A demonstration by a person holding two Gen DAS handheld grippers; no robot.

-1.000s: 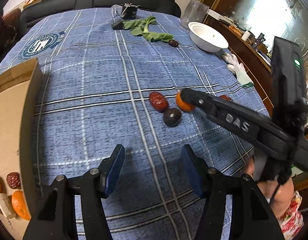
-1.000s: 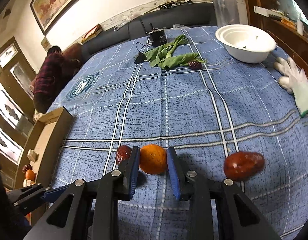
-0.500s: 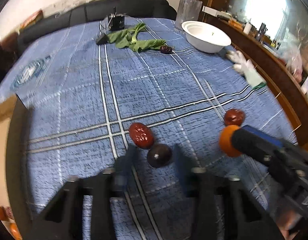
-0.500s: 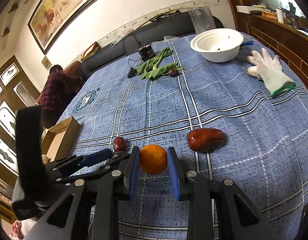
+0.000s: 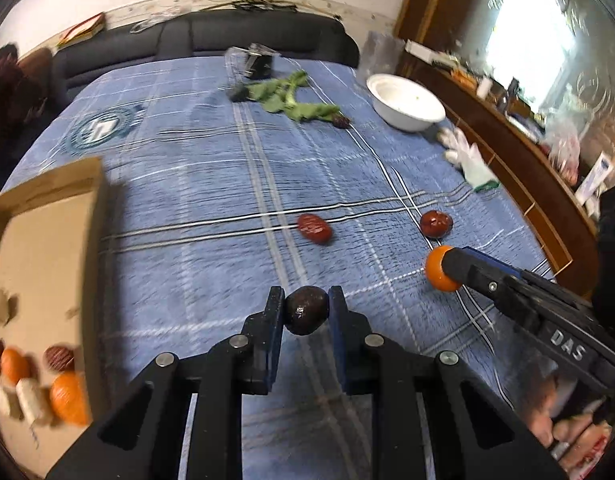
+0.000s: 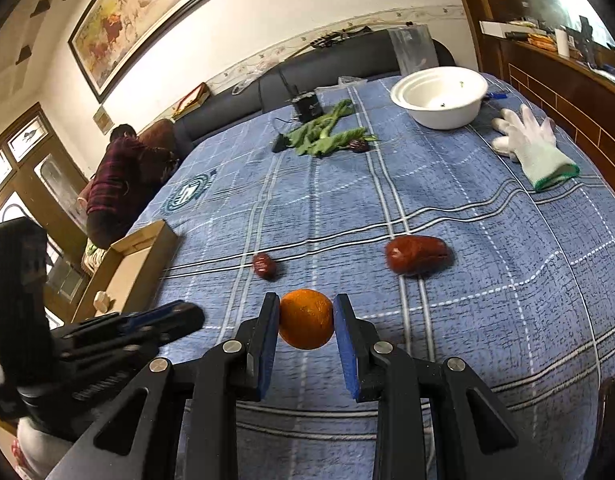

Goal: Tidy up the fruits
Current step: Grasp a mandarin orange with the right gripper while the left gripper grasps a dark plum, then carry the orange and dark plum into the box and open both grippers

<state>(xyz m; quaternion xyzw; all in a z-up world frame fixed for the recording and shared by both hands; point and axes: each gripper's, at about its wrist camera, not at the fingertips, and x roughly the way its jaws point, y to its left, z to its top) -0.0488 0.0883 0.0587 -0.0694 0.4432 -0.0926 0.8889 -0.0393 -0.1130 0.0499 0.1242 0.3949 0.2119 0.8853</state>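
At the far left, a cardboard box (image 5: 47, 240) sits at the edge of the blue plaid cloth (image 5: 187, 208), holding a few oranges, dark dates and pale pieces in its near corner. Just to the right of it, the left gripper (image 5: 306, 308) has its blue pads clamped tight on a dark round fruit (image 5: 305, 314), which sits squarely between the fingertips, above the cloth. Beyond it, a wrinkled red date (image 5: 314, 228) lies alone on the cloth along a striped line. Farther right lies a second, plumper red date (image 6: 417, 254), well apart from the first. In front of that one, the right gripper (image 6: 305, 318) pinches an orange (image 6: 306, 319) between its pads, each side of the fruit pressed against a blue face, and the orange is clear of the cloth.

At the back of the table, some leafy greens (image 6: 327, 132) sprawl beside a small black device (image 6: 305, 104), with another dark date (image 6: 357, 145) touching the leaves. To the right stands a white bowl (image 6: 441, 98), and past it a white work glove (image 6: 529, 142) lies flat near the table's edge. A person in a plaid shirt (image 6: 115, 176) sits by the sofa at the far left.
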